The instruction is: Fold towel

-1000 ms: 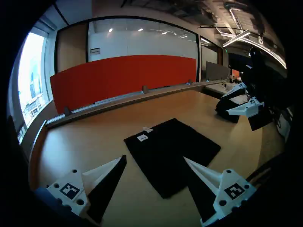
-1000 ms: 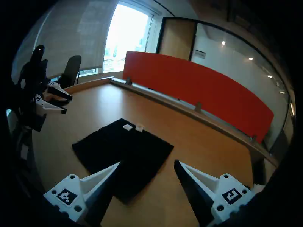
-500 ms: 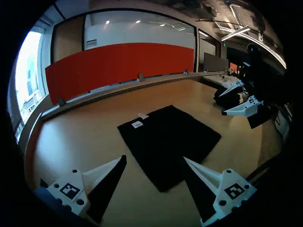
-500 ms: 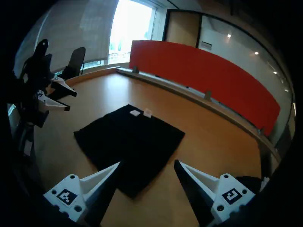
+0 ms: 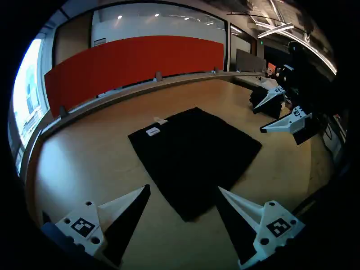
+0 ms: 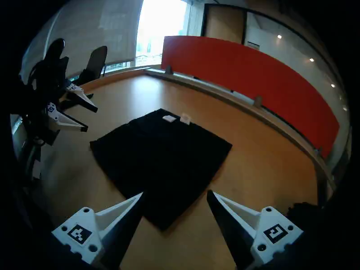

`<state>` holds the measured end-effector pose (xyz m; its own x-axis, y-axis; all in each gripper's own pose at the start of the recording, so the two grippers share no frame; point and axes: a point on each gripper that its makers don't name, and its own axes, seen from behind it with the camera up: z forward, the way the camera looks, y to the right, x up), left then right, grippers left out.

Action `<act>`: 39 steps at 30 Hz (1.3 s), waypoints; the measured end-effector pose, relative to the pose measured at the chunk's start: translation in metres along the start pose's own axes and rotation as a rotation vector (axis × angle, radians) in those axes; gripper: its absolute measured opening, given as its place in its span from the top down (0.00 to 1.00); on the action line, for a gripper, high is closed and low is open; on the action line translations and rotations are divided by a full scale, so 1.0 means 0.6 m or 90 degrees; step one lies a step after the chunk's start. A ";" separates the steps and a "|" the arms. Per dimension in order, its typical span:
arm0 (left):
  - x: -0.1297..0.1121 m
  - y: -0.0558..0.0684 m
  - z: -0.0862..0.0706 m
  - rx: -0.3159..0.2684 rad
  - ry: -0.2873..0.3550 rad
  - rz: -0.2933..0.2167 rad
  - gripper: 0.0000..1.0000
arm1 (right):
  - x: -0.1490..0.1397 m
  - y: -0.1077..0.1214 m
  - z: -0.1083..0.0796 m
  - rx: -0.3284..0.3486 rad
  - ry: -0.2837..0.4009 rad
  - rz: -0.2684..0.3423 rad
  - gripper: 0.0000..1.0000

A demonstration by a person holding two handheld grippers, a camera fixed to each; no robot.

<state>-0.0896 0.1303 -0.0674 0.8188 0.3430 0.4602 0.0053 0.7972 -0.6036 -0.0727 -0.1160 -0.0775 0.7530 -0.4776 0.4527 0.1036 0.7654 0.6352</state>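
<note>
A black towel (image 5: 193, 153) lies flat on the wooden table (image 5: 81, 157), with small white labels (image 5: 153, 131) at its far corner. My left gripper (image 5: 182, 198) is open above the towel's near corner, holding nothing. In the right gripper view the same towel (image 6: 162, 157) spreads out ahead, its labels (image 6: 170, 119) on the far side. My right gripper (image 6: 175, 200) is open over the towel's near edge, also with nothing in it. The right gripper (image 5: 281, 112) appears at the right of the left gripper view. The left gripper (image 6: 72, 110) appears at the left of the right gripper view.
A red divider panel (image 5: 130, 63) runs along the table's far edge. A dark office chair (image 6: 95, 63) stands by the bright window (image 6: 162, 27). The person holding the grippers shows as a dark shape (image 6: 42, 85) at the left.
Both grippers have tilted down and come closer to the towel, which now looks larger and sits nearer the fingers. Both stay open.
</note>
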 end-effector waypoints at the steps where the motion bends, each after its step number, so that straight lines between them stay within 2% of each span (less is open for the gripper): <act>1: -0.003 0.000 0.003 -0.001 -0.004 0.001 0.00 | -0.005 -0.001 0.002 0.001 -0.003 0.000 0.00; 20: -0.069 0.016 0.041 -0.023 -0.078 0.009 0.00 | -0.076 -0.021 0.026 0.036 -0.063 -0.015 0.05; 31: -0.097 0.022 0.048 -0.030 -0.113 0.004 0.00 | -0.098 -0.034 0.035 0.062 -0.091 -0.023 0.15; 39: -0.114 0.033 0.050 -0.043 -0.143 0.012 0.09 | -0.111 -0.039 0.035 0.079 -0.104 -0.023 0.29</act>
<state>-0.1626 0.1375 -0.0912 0.6707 0.4654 0.5775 0.0364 0.7570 -0.6524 -0.1388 -0.1115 -0.1093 0.6333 -0.5749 0.5181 0.0402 0.6930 0.7198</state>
